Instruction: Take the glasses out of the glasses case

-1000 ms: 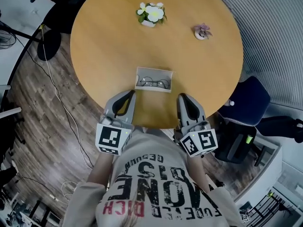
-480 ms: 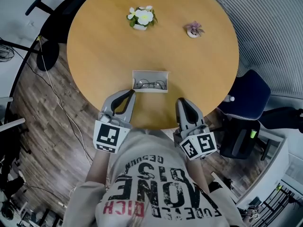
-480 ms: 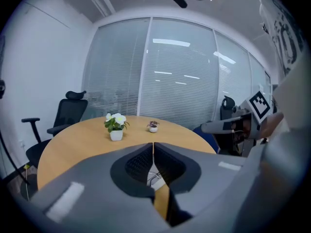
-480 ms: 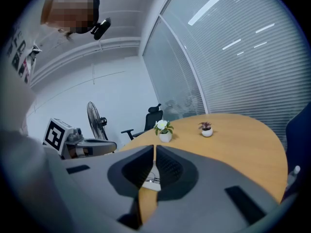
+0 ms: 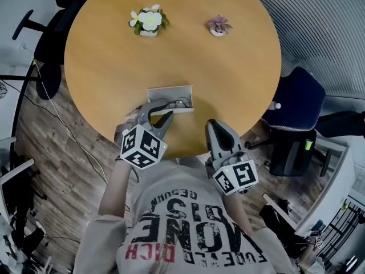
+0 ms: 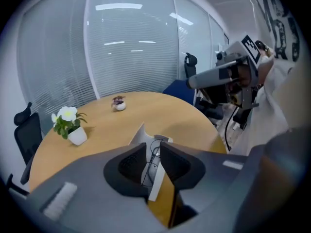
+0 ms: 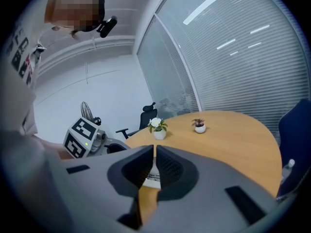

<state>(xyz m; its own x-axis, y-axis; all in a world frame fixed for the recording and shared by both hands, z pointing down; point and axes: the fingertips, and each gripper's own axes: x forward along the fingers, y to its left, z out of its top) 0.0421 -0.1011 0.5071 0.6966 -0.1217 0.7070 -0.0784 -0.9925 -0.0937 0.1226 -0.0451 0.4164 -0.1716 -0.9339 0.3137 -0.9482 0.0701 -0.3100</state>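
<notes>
I am standing over a round wooden table point(image 5: 228, 84) that is sitting on a dark plank floor point(image 5: 63, 170). A blue chair point(image 5: 299, 99) is standing at my right and a black chair point(image 6: 25, 135) at the far left. Glass walls point(image 6: 126, 47) with blinds are reflecting strip lights.

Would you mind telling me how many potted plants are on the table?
2. The white-flowered plant stands at the far left of the table; the purple-flowered plant stands to its right. None appears hidden.
</notes>
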